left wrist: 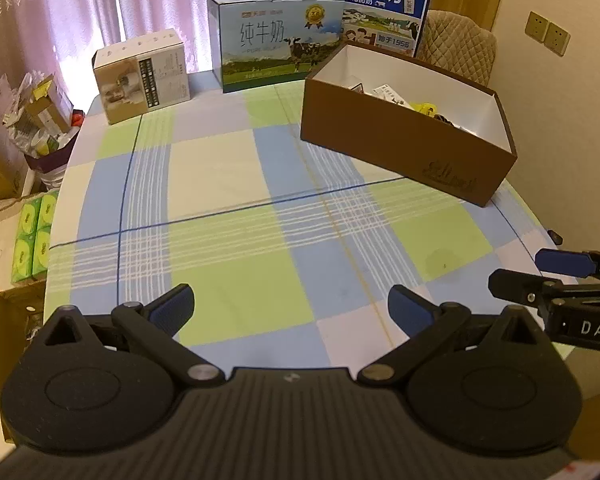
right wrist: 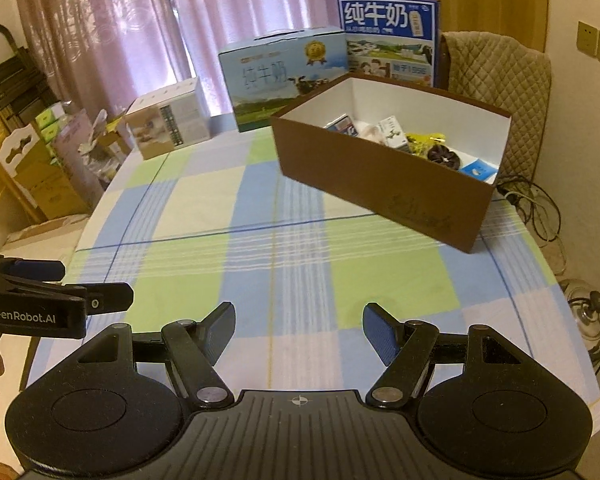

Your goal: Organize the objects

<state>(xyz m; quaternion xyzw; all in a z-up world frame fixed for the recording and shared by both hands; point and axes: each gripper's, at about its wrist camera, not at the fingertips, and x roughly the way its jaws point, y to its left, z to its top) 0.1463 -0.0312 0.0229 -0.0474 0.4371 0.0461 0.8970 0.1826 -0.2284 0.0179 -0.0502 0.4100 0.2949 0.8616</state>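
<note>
A brown open box [left wrist: 400, 148] with a white inside stands at the right back of the checked tablecloth [left wrist: 228, 216]; it also shows in the right wrist view [right wrist: 380, 184]. Inside lie small cartons [right wrist: 392, 130], a yellow packet [right wrist: 422, 140], a dark round item [right wrist: 444, 156] and a blue packet [right wrist: 478, 170]. My left gripper [left wrist: 290, 306] is open and empty above the near table edge. My right gripper [right wrist: 299, 326] is open and empty beside it, also showing in the left wrist view [left wrist: 540, 270].
Two milk cartons [left wrist: 272, 44] [left wrist: 384, 8] and a beige appliance box [left wrist: 140, 76] stand along the table's far edge. A quilted chair [right wrist: 496, 92] is behind the brown box. Cardboard boxes and clutter [left wrist: 24, 128] sit on the floor at left, cables [right wrist: 536, 208] at right.
</note>
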